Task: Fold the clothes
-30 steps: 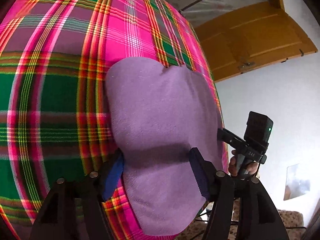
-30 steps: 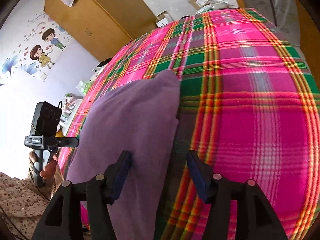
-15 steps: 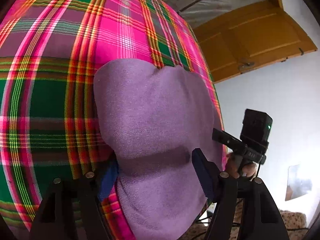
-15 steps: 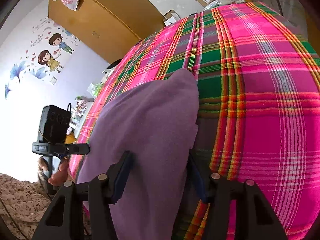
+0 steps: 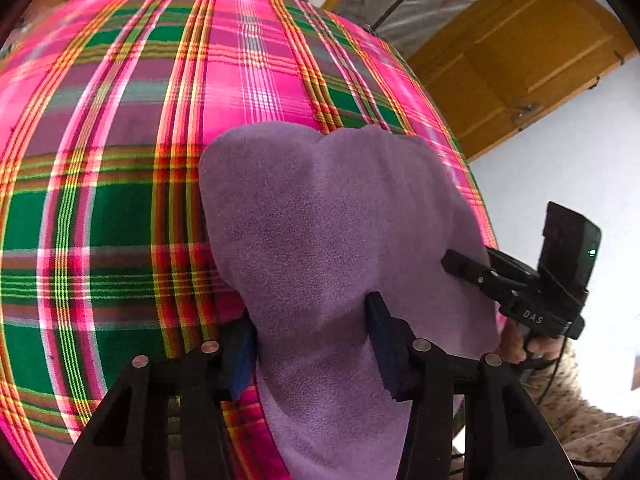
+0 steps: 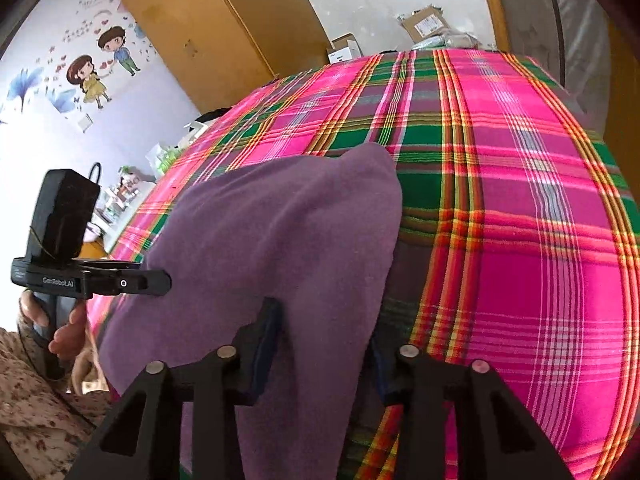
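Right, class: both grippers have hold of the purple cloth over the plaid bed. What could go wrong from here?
1. The left gripper and the right gripper each pinch only a narrow bunch of the purple cloth, so it may slip free.
2. Its near edge hangs past the edge of the plaid bed cover; if dropped, it could slide off.
3. Uneven pulling may leave a crooked fold.
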Motion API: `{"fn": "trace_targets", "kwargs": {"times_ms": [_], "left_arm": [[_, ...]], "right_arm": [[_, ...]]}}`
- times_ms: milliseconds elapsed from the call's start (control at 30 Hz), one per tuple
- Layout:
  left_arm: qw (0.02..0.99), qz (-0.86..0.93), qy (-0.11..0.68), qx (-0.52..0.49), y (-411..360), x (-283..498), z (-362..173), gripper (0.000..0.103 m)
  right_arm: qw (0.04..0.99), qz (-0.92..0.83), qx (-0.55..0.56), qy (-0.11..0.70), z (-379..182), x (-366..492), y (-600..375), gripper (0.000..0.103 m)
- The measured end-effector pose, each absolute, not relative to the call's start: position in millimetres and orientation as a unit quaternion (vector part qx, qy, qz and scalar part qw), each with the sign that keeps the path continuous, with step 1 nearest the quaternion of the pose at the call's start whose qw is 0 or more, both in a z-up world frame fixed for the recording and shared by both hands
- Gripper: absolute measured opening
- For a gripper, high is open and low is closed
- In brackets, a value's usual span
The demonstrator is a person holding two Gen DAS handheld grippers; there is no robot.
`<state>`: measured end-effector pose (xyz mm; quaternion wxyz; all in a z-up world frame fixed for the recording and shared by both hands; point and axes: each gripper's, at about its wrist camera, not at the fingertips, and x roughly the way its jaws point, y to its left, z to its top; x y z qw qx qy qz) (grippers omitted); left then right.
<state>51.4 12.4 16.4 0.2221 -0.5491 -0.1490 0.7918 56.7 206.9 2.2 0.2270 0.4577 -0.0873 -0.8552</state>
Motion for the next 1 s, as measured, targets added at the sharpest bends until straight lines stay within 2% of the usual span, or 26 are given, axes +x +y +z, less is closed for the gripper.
{"fn": "trace_targets", "kwargs": {"times_ms": [167,467,633,1000], "left_arm": [[0.224,0.797,-0.144,-0.543,16,46,12,0.051],[0.22,0.806,-0.142,-0.531,20,44,16,0.046],[0.231,0.81,-0.142,-0.52,17,43,26,0.037],[0.226,0.822,-0.15,-0.5,0,21,44,0.035]], "right_arm": [[0.21,-0.867,0.448,-0.051,6,64,199,0.031],[0.17,-0.888,0.425,-0.043,19,75,188,0.021],[0.156,-0.898,0.41,-0.038,30,79,179,0.02],[0.141,-0.912,0.384,-0.036,54,78,161,0.02]]}}
